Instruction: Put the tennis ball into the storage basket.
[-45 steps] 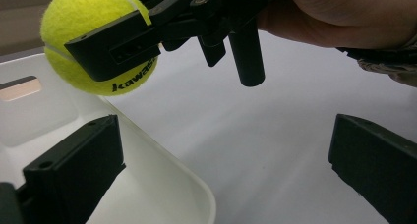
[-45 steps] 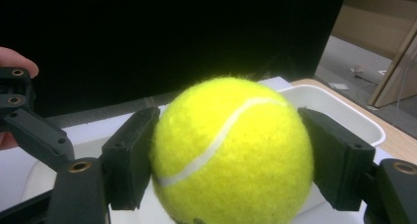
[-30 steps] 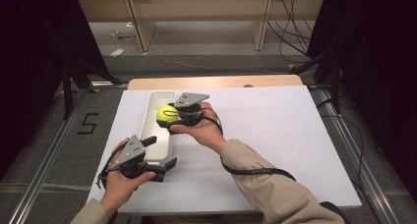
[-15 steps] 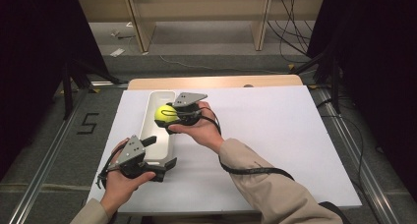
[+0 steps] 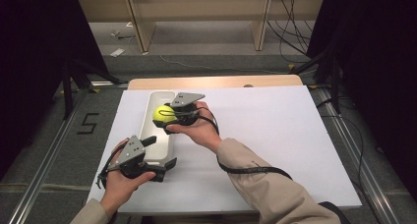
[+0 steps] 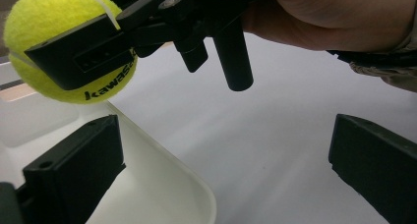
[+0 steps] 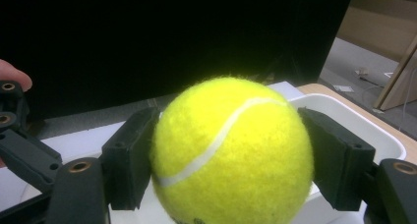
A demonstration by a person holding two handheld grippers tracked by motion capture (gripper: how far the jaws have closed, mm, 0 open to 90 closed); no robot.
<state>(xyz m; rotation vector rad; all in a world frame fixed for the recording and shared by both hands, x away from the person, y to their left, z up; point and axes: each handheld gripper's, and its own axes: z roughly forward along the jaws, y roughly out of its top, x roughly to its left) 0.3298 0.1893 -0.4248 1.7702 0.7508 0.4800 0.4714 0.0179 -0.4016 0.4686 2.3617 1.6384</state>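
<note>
A yellow tennis ball (image 5: 161,113) hangs just above the far half of a long white tray (image 5: 149,106) on the white table top. My right gripper (image 5: 164,117) is shut on the ball; in the right gripper view its black pads (image 7: 130,160) press both sides of the ball (image 7: 231,150), with the tray's rim (image 7: 364,121) behind. My left gripper (image 5: 161,153) stands open at the tray's near end. One jaw is inside the tray and the other outside over the table, so the tray wall (image 6: 162,184) runs between them untouched. The held ball (image 6: 54,17) shows at upper left.
The white sheet (image 5: 275,130) covers the table to the right of the tray. A wooden strip (image 5: 216,81) edges the far side. Dark curtains, metal rails and floor cables (image 5: 295,42) surround the table.
</note>
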